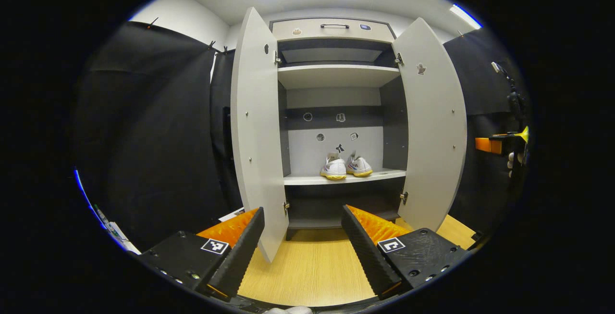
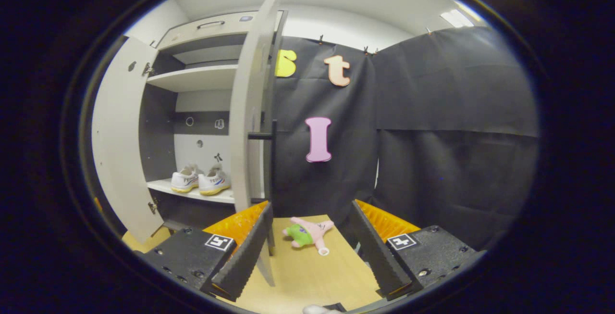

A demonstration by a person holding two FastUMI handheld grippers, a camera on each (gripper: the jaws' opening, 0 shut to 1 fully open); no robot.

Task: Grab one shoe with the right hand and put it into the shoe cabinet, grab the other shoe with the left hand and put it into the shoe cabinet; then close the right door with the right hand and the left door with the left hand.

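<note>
left gripper view faces the shoe cabinet (image 1: 336,112) head-on, both doors swung wide: left door (image 1: 254,131) at 9 o'clock of the opening, right door (image 1: 432,126) at 3 o'clock. the two white shoes (image 1: 346,167) sit side by side, touching or nearly so, on the lower shelf (image 1: 343,177), toes outward. the left gripper (image 1: 302,242) is released, fingers spread with bare wooden floor (image 1: 312,266) between them, well apart from the cabinet. at 3 o'clock, past the right door, the other gripper is cut off at the picture's edge; its state cannot be told there.

right gripper view sees the cabinet obliquely at 10 o'clock, the right door (image 2: 250,112) nearly edge-on with its dark handle (image 2: 269,136) toward the wall. the right gripper (image 2: 312,246) is released, holding nothing; its left finger overlaps the door's lower edge, contact unclear. a pink and green plush toy (image 2: 307,233) lies on the floor between the fingers, farther off. the shoes (image 2: 199,180) show on the shelf, partly hidden by the door.
</note>
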